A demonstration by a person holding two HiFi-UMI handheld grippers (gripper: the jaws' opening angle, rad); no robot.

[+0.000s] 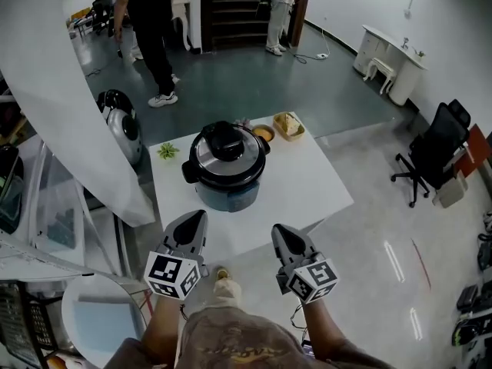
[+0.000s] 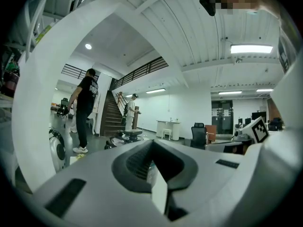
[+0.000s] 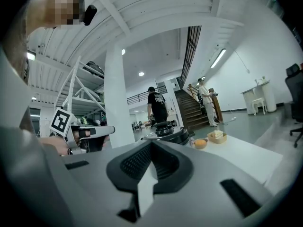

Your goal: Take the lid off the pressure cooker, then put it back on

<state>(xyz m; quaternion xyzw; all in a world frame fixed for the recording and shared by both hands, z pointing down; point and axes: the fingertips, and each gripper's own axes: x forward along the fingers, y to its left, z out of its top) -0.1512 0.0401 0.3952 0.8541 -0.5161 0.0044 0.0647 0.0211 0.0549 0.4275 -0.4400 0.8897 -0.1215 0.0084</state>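
Closest in, both tools are held low in front of the person. The left gripper (image 1: 197,217) has its jaws pressed together with nothing between them. The right gripper (image 1: 280,231) is the same, clenched and empty. Each gripper view confirms it: the left gripper (image 2: 152,170) and right gripper (image 3: 149,168) both show ribbed pads closed on each other.

Their tips sit at the near edge of the white table (image 1: 315,184). Just ahead stands the pressure cooker (image 1: 227,181), clear of both tips and roughly centred between them. Its lid (image 1: 227,149) is on, black knob up. The right gripper view has the cooker straight ahead over the closed jaws.

Behind the cooker are a small green plant (image 1: 167,151), an orange bowl (image 1: 264,134) and a basket of food (image 1: 289,126). Further off are a black office chair (image 1: 432,154) and two people near the stairs (image 1: 234,10).
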